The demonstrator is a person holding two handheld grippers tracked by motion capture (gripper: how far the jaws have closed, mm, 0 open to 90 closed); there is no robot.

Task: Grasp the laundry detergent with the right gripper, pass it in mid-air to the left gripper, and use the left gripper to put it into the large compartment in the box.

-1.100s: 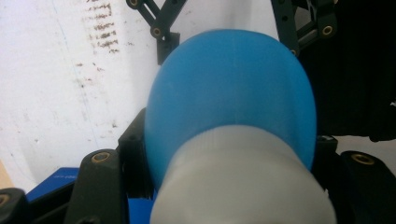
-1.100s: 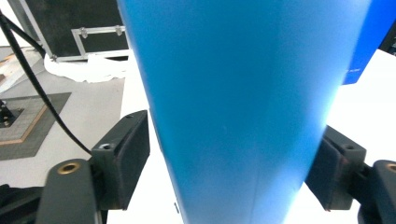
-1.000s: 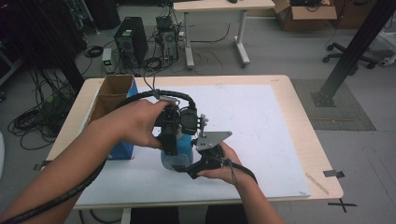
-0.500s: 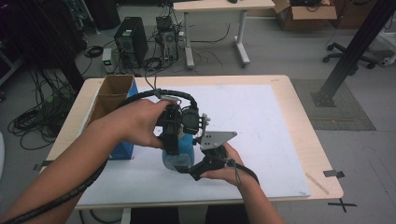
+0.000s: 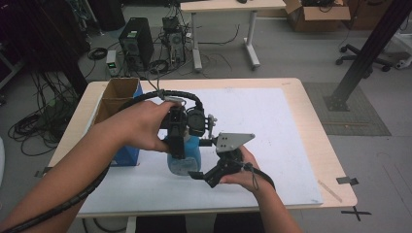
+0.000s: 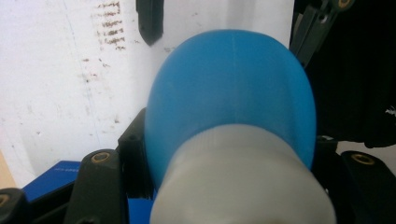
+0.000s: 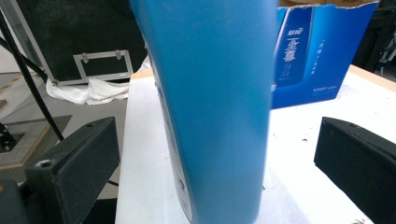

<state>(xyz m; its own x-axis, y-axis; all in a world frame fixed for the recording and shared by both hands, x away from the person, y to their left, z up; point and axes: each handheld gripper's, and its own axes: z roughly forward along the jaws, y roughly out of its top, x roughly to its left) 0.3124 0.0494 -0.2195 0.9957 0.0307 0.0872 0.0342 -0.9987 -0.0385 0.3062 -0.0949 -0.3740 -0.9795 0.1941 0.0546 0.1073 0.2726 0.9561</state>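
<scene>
A blue bottle (image 5: 187, 156) with a white cap (image 6: 243, 186) stands upright on the white mat (image 5: 262, 116). My left gripper (image 5: 178, 148) comes down from above and is shut on the bottle's top, its jaws on either side of the cap (image 6: 233, 154). My right gripper (image 5: 198, 174) reaches in level from the right at the bottle's base. Its jaws have just been opening. In the right gripper view the bottle's blue body (image 7: 210, 93) rises between the two pads (image 7: 74, 158), with a gap on each side, so the right gripper (image 7: 219, 158) is open.
An open blue carton (image 5: 119, 99) stands at the table's left edge, just left of the bottle, and its printed side (image 7: 313, 51) is seen behind the bottle. The wooden table (image 5: 318, 136) edges the mat. Cables and computer cases lie on the floor beyond.
The right gripper's jaws have spread apart off the bottle's body. Both hands and the bottle stay almost where they were.
</scene>
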